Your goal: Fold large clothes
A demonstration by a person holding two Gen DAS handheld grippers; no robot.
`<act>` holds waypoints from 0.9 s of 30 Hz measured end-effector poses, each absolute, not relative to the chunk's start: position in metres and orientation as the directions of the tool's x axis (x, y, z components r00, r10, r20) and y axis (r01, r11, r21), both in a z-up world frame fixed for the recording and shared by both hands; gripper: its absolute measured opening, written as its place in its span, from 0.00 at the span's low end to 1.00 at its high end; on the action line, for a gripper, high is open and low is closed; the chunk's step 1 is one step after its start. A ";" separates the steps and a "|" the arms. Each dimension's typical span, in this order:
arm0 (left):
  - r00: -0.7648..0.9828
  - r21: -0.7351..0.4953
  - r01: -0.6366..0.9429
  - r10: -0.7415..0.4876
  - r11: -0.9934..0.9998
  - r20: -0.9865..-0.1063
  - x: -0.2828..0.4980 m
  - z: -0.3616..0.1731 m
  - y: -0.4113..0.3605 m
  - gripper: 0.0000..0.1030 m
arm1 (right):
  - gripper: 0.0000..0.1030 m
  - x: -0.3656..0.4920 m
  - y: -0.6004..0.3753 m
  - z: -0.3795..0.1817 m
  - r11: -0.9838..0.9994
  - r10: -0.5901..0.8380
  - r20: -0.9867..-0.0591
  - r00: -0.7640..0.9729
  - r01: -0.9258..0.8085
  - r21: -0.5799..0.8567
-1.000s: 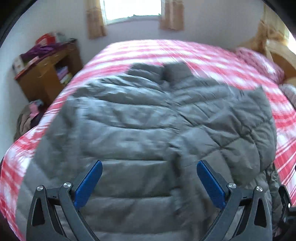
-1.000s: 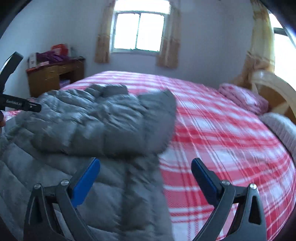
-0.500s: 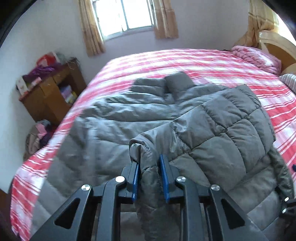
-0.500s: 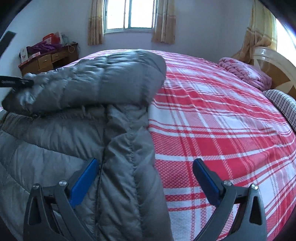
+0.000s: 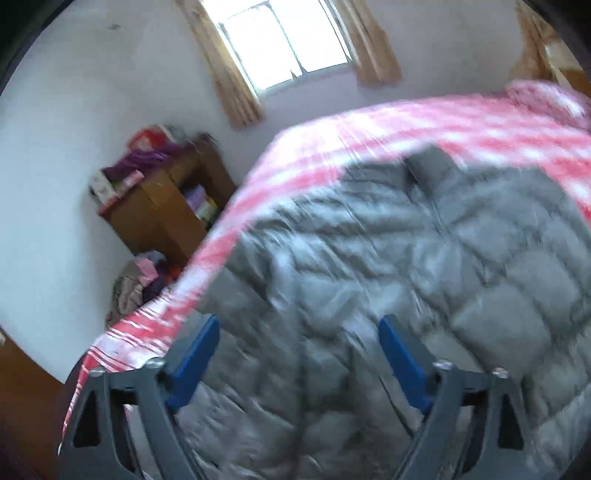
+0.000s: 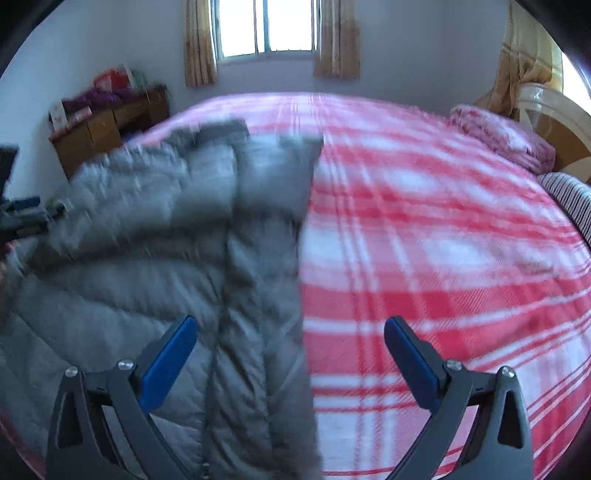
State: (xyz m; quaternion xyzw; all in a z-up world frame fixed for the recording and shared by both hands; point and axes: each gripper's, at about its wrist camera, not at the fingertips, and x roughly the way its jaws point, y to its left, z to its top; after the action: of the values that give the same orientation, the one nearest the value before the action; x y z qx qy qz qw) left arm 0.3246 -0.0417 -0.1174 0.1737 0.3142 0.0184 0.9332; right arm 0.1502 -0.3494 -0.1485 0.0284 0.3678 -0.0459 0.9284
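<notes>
A large grey quilted puffer jacket (image 5: 388, 266) lies on the red-and-white checked bed (image 5: 443, 125), with one side folded over its body. My left gripper (image 5: 299, 354) is open and empty just above the jacket's near part. In the right wrist view the jacket (image 6: 177, 236) fills the left half, its right edge running down the middle. My right gripper (image 6: 290, 350) is open and empty, straddling that edge above the jacket and the bedspread (image 6: 424, 229). The left gripper (image 6: 26, 218) shows at the far left edge there. Both views are motion-blurred.
A wooden cabinet (image 5: 162, 206) with clutter on top stands by the wall left of the bed, with a pile of clothes (image 5: 136, 280) on the floor below it. A pink pillow (image 6: 506, 136) and wooden headboard (image 6: 554, 122) are at the right. A window (image 6: 266, 26) is behind.
My left gripper was shut on a fold of the jacket half a second ago; it has let go and opened, and swung left. The lifted fold now lies flat. The right gripper stayed open.
</notes>
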 end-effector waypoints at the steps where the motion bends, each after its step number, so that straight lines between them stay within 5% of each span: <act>1: 0.813 0.325 0.055 0.146 0.944 -0.563 0.326 -0.110 -0.041 0.88 | 1.00 0.151 -0.352 -0.133 0.994 -0.065 -0.660 0.748 0.107 0.023; 5: 0.814 0.246 0.035 0.115 0.969 -0.569 0.336 -0.101 -0.048 0.88 | 1.00 0.183 -0.354 -0.094 0.993 -0.098 -0.587 0.803 0.120 -0.002; 10: 0.791 0.274 0.037 0.140 0.961 -0.596 0.359 -0.138 -0.082 0.89 | 0.84 0.253 -0.342 -0.104 0.993 -0.110 -0.565 0.818 0.115 -0.027; 27: 0.701 0.344 0.031 0.225 0.938 -0.677 0.400 -0.212 -0.082 0.95 | 0.83 0.325 -0.322 -0.197 0.998 -0.007 -0.753 0.658 0.047 0.032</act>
State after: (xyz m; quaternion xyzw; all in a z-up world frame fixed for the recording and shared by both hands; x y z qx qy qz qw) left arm 0.4004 -0.0819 -0.2117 0.1671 0.3830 0.0533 0.9069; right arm 0.3249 -0.3217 -0.1969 0.0243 0.4132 -0.0148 0.9102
